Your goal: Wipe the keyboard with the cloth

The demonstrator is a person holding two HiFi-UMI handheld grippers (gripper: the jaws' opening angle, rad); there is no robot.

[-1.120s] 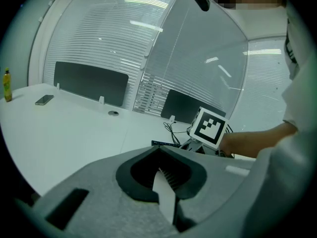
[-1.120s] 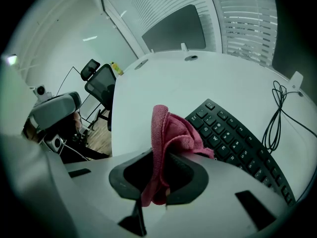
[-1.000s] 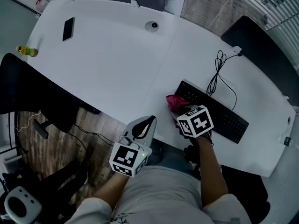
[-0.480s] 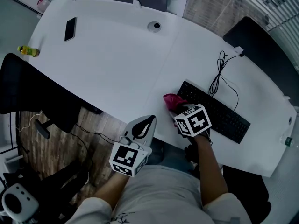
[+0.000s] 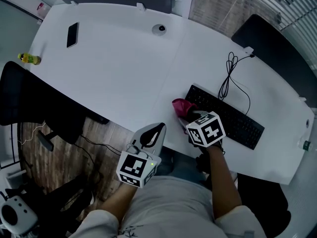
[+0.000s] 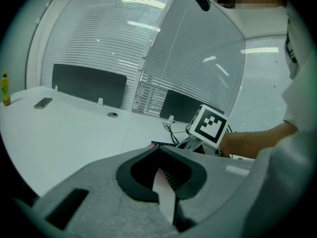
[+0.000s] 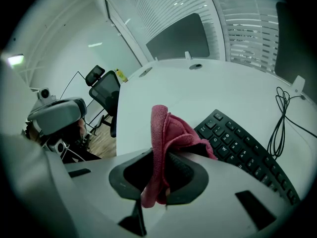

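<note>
Cloth (image 7: 166, 133) is pinched in the right gripper (image 5: 194, 117) at the left end of the keyboard (image 5: 233, 120), so it should be lowered flat and dragged along the key rows with light pressure, while the left gripper (image 5: 157, 131), jaws pressed together on nothing, is held off the desk (image 5: 114, 68).

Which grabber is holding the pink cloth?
The right gripper, beside the keyboard, pinches the pink cloth; the left gripper is shut on nothing.
</note>
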